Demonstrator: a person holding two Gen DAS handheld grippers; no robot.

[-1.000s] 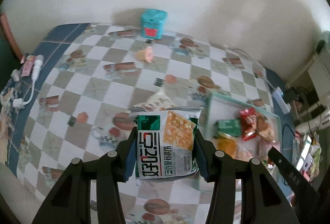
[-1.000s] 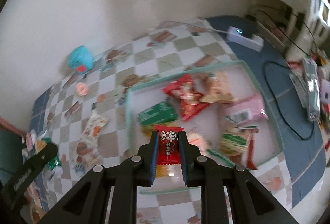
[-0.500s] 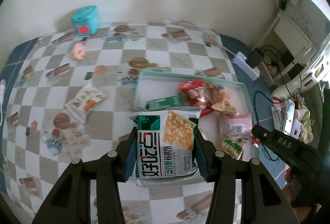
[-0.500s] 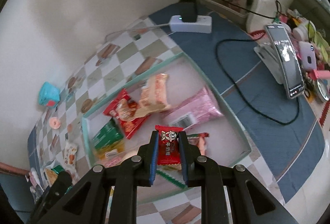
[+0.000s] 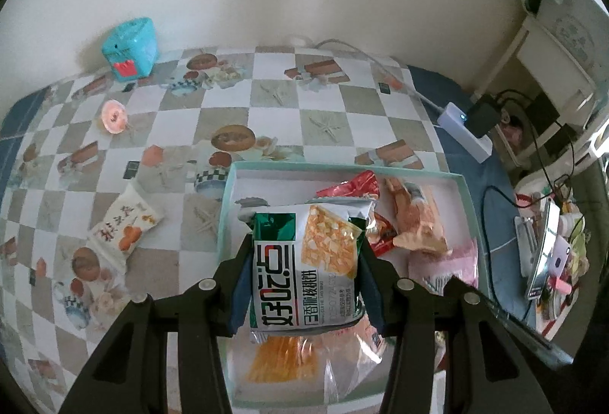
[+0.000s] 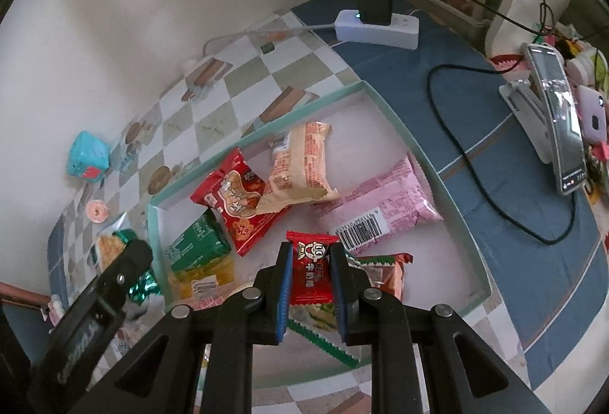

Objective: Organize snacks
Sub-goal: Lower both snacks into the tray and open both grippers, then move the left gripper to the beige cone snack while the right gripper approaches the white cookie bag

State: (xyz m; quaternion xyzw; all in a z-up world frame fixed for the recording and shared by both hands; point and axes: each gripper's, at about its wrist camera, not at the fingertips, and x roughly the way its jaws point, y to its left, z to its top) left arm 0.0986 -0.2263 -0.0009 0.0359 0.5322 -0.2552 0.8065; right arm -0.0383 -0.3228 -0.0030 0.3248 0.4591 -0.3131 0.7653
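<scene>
Left hand-held gripper (image 5: 304, 263) pinches a green snack bag (image 5: 306, 261), right hand-held gripper (image 6: 310, 275) pinches a red candy packet (image 6: 310, 271); both hang over the tray (image 6: 449, 193), straight below, right deeper in.

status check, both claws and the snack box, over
Left claw shut on green cracker pack, above box. Right claw shut on red candy packet, also over box. Nothing blocking the drop.

Cracker packet (image 5: 304, 269) above tray (image 5: 466, 200)
</scene>
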